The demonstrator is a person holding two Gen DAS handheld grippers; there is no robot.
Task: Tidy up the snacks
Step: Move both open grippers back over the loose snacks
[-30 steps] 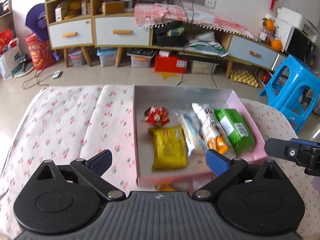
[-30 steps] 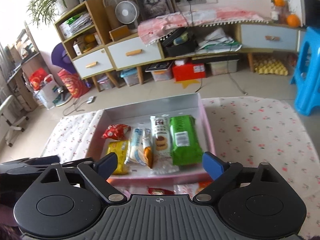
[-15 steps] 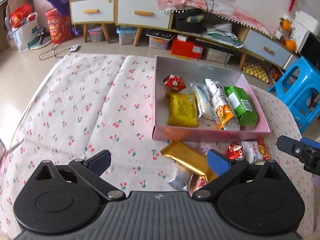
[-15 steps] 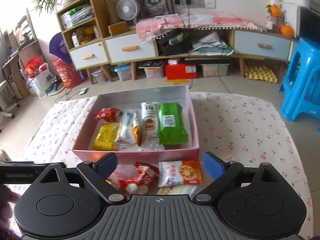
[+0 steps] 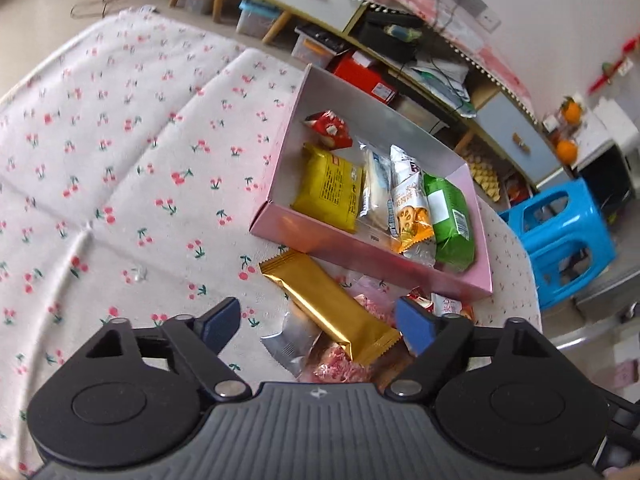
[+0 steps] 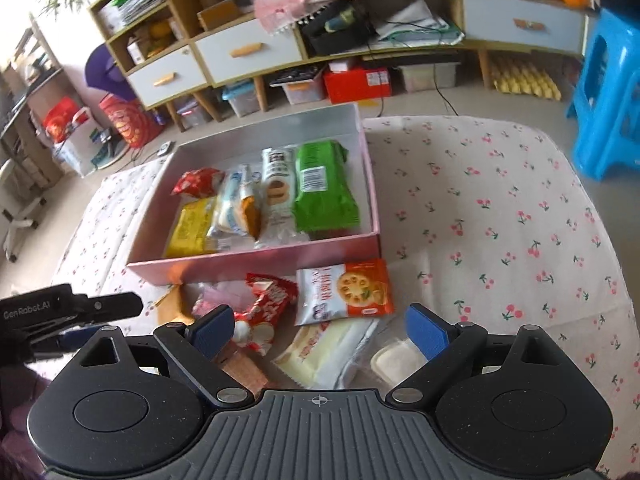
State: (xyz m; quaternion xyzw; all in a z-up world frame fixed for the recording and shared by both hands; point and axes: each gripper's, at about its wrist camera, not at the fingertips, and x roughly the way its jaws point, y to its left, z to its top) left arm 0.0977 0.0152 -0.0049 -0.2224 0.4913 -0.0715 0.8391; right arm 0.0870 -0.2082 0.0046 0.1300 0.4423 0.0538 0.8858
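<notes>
Snack packets (image 6: pixel 280 196) lie in the box (image 6: pixel 256 258); others (image 6: pixel 344 292) before it.

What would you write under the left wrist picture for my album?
Left gripper, fingers closing, over a gold bar lying outside the pink box of snacks.

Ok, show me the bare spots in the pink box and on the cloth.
In the pink box, the floor beyond the red packet along the far wall is bare. The cloth right of the box is bare. In front of the box, loose snacks around the gold wrapper crowd it.
</notes>
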